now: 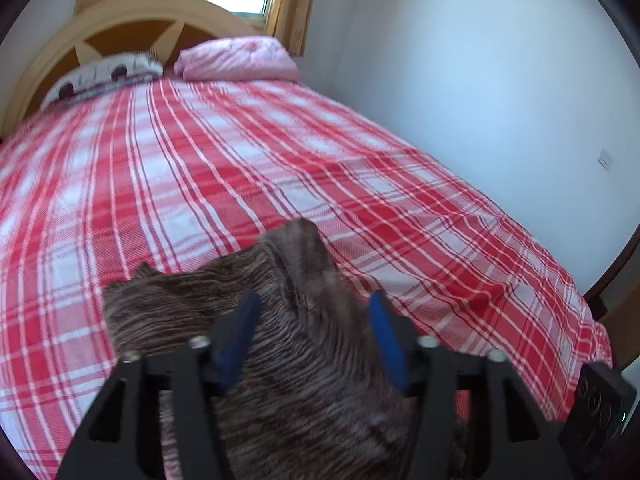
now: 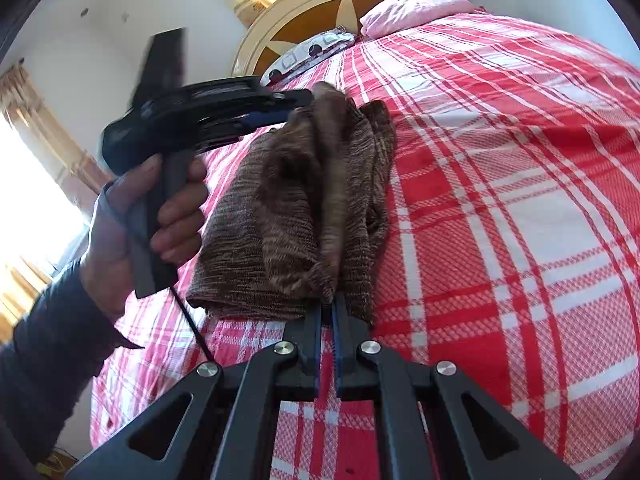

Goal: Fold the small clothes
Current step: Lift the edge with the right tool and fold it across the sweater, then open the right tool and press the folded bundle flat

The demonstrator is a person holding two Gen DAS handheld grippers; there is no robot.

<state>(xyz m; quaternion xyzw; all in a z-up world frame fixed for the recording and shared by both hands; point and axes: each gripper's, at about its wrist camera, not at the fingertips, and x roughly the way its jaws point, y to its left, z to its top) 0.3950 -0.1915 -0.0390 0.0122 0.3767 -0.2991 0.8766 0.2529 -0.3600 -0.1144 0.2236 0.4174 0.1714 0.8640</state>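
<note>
- Brown marled knit garment (image 2: 296,208) lies bunched on our red-and-white plaid bed (image 2: 520,200), part lifted.
- Our left gripper (image 1: 314,320) has its blue jaws apart, the knit between them but not pinched.
- Our right gripper (image 2: 329,312) has its jaws clamped together on the garment's near edge.

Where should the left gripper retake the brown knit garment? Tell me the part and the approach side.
Probably the raised corner flap of the brown knit garment, coming from above with one finger on each side. It stands up off the plaid bedspread, while the right gripper pinches the near edge. The left gripper is open, straddling the cloth.
</note>
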